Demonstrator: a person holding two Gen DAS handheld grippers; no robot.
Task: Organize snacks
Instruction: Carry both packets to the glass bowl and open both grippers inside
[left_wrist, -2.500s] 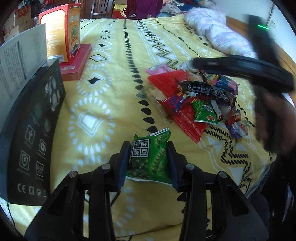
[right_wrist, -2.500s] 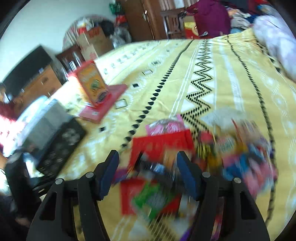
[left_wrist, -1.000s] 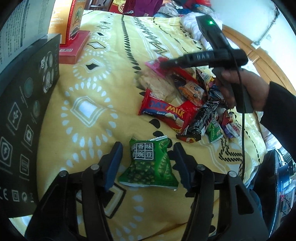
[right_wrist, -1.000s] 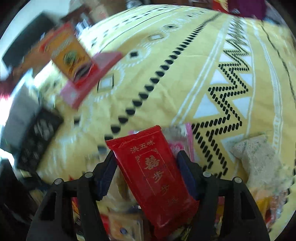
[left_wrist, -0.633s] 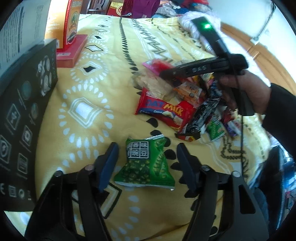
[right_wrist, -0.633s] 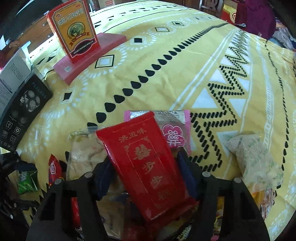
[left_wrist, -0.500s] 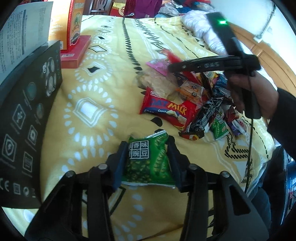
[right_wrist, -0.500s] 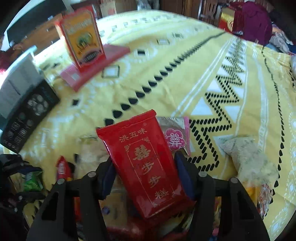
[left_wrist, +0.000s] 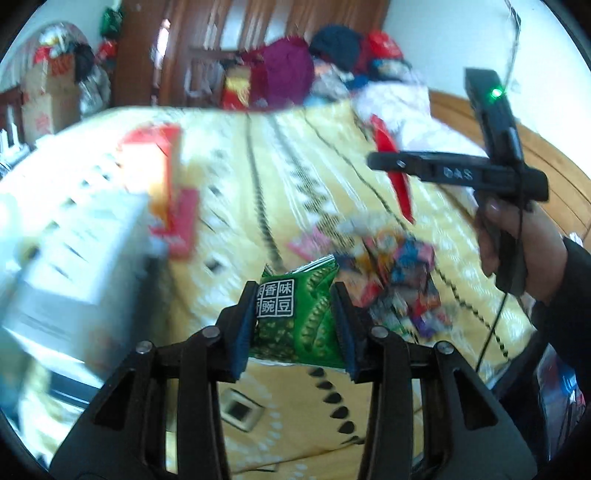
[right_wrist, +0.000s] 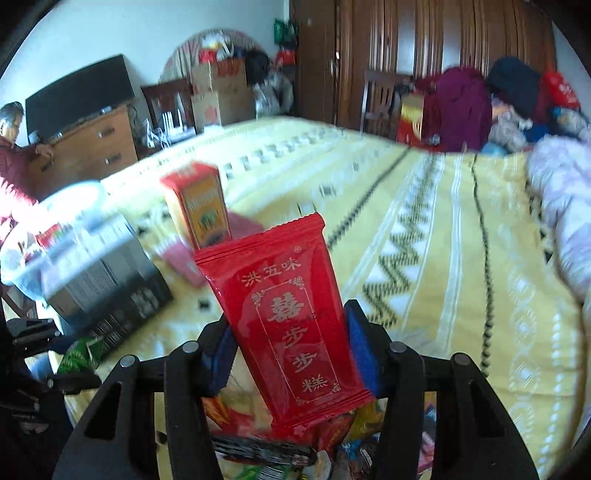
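My left gripper (left_wrist: 293, 312) is shut on a green pea snack packet (left_wrist: 295, 317) and holds it lifted above the yellow bedspread (left_wrist: 288, 184). My right gripper (right_wrist: 288, 332) is shut on a long red snack packet (right_wrist: 284, 314), held up in the air. The red packet (left_wrist: 393, 166) and right gripper also show in the left wrist view at upper right. A pile of mixed snack packets (left_wrist: 391, 280) lies on the bed beyond the green packet, and its near edge (right_wrist: 295, 454) shows under the right gripper.
An open grey-and-black box (right_wrist: 99, 273) stands at the left, with a white-looking side (left_wrist: 74, 258) in the left wrist view. An orange-red carton (right_wrist: 199, 206) stands on a red lid behind it. A pale quilt (right_wrist: 565, 192) lies at the right.
Both grippers have risen off the bed with their packets, and both views now tilt up toward the room. The left gripper, open around the green packet earlier, closed on it.
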